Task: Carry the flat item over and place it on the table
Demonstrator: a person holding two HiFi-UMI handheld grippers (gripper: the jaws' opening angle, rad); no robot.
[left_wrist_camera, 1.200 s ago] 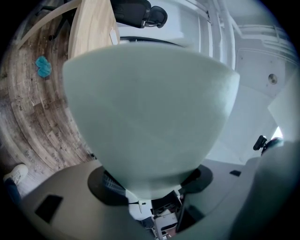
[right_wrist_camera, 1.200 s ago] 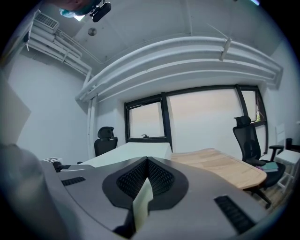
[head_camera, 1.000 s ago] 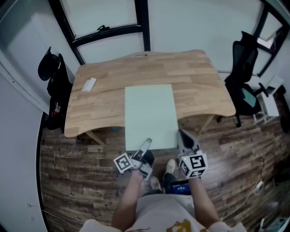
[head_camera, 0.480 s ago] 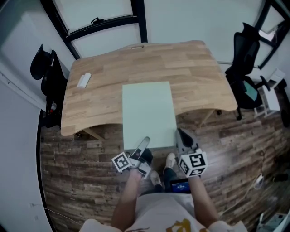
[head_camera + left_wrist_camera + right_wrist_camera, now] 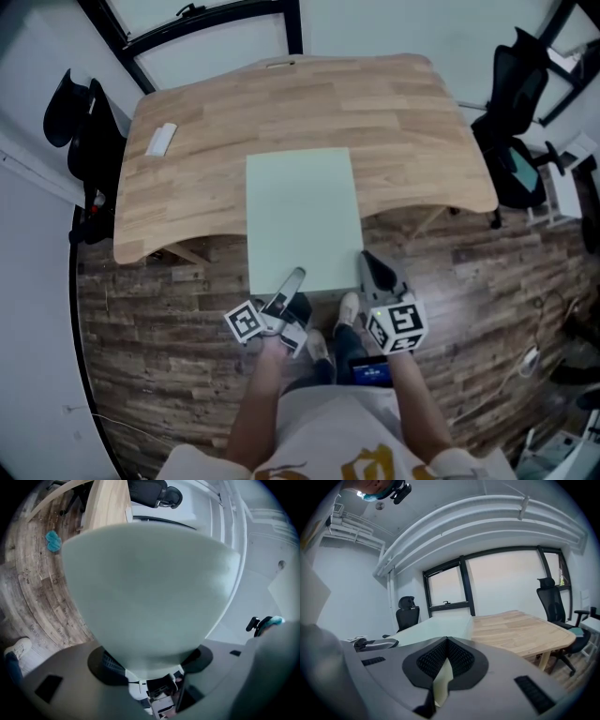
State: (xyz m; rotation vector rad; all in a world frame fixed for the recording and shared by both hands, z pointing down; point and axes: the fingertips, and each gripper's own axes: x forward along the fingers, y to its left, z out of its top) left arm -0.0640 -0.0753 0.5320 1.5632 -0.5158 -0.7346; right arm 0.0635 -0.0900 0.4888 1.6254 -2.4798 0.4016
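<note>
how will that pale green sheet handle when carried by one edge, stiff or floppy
Probably fairly stiff: the pale green sheet reaches flat over the table from its near edge, where the right gripper pinches it, without visible sag. Likely light, being so thin.

You have bright, even light coming through the windows (image 5: 506,585), with only faint shadows. In the left gripper view the sheet (image 5: 150,588) is close and blurred. Every view bends at its edges, corners dark.
</note>
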